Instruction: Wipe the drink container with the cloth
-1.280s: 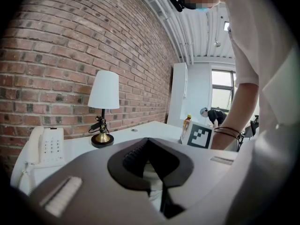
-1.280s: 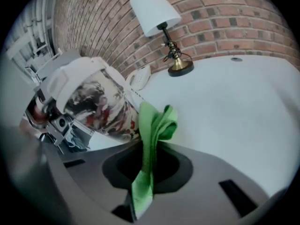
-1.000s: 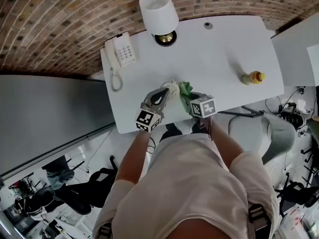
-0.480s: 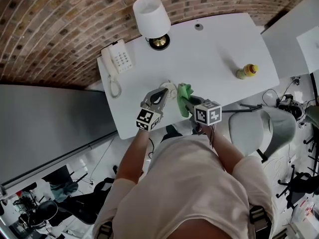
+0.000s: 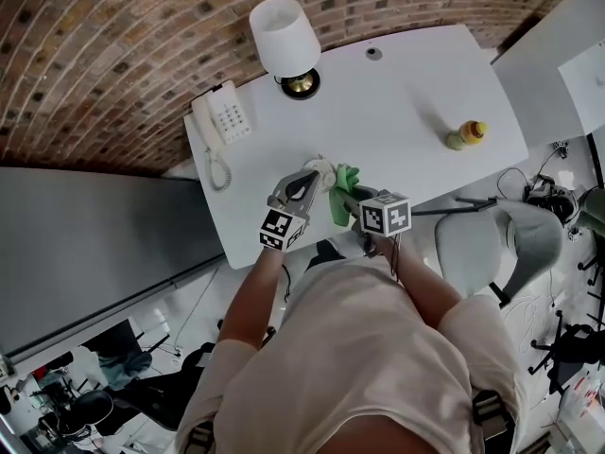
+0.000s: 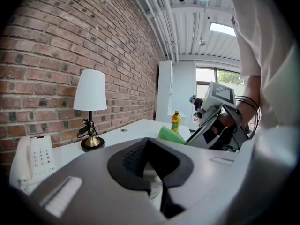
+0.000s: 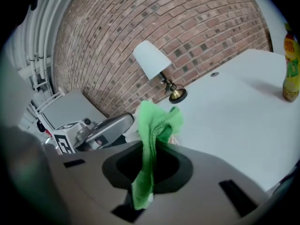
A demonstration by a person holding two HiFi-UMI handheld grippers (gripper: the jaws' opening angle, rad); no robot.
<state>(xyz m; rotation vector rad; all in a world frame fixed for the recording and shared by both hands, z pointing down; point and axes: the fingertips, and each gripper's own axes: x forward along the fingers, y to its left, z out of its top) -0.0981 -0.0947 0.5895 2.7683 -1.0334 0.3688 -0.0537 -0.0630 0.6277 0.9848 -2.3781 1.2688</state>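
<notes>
- A white table (image 5: 406, 93) stands against a brick wall (image 5: 113, 45). In the head view it carries a lamp (image 5: 284, 31) and a phone (image 5: 219, 116) at the back left. A yellow bottle (image 5: 466, 135) stands near the right edge, well apart from both grippers.
- Near the table's front edge, the left gripper (image 5: 317, 176) is clamped on a small white container (image 5: 322, 168). The green cloth (image 5: 342, 192) touches the container's right side and is held by the right gripper (image 5: 352, 197). Whether the container rests on the table cannot be told.
- In the left gripper view the jaws are closed on the white container, low between them. The cloth and the right gripper sit just beyond, and the bottle stands far behind.
- In the right gripper view the jaws pinch the cloth, which rises bunched from between them. The left gripper lies just beside it on the left.
</notes>
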